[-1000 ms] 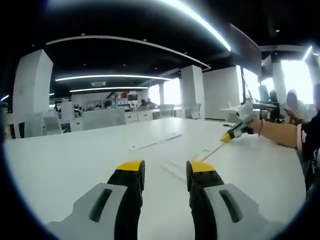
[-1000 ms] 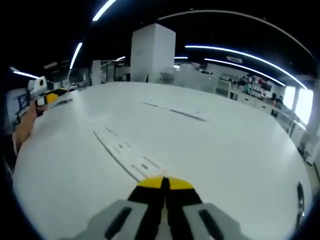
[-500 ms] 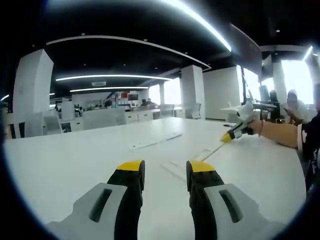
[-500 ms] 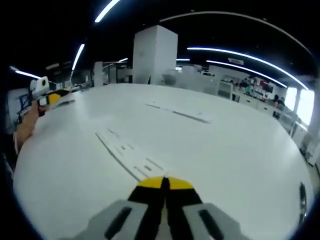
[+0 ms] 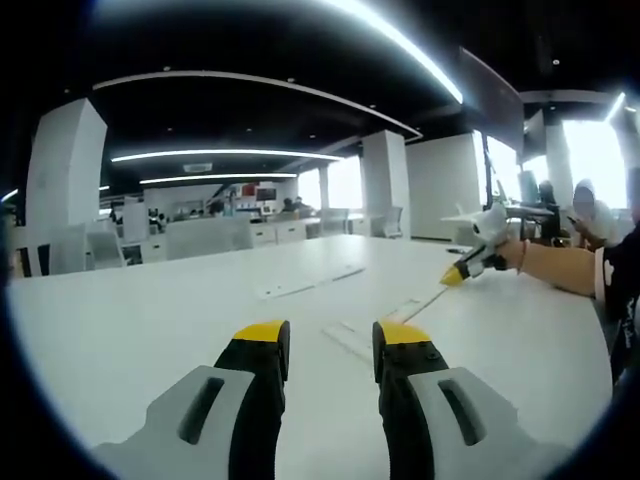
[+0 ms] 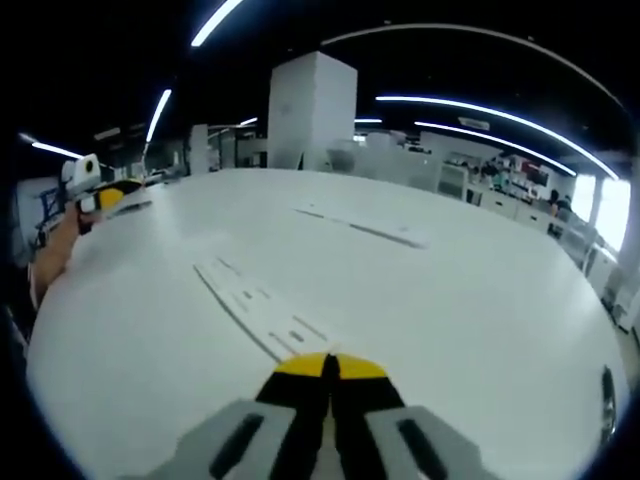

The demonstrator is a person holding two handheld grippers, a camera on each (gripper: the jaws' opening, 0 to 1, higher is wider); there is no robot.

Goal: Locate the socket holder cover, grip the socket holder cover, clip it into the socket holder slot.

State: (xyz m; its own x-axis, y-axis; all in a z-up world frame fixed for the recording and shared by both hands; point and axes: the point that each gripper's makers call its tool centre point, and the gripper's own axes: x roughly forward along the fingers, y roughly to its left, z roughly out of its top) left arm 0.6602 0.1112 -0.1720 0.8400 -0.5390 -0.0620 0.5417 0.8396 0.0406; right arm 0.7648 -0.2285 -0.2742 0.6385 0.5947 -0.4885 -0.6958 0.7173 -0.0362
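Observation:
A long white slotted strip [image 6: 255, 305] lies on the white table [image 6: 470, 300], running away from my right gripper [image 6: 329, 364]. That gripper's yellow-tipped jaws are shut on the strip's near end. In the left gripper view the same strip [image 5: 352, 335] lies just beyond my left gripper [image 5: 330, 340], whose jaws stand open with nothing between them. The right gripper [image 5: 462, 268] comes in there from the right, holding the strip's raised end. A second white strip [image 6: 362, 226], also seen in the left gripper view [image 5: 310, 283], lies farther out on the table, apart from the first.
My left gripper [image 6: 100, 193] and the hand holding it [image 6: 52, 250] sit at the table's left edge in the right gripper view. People [image 5: 592, 212] sit beyond the table on the right. Office desks and white pillars [image 6: 308, 110] stand behind.
The right gripper view has drifted very slightly. Both strips and both grippers stay as they were.

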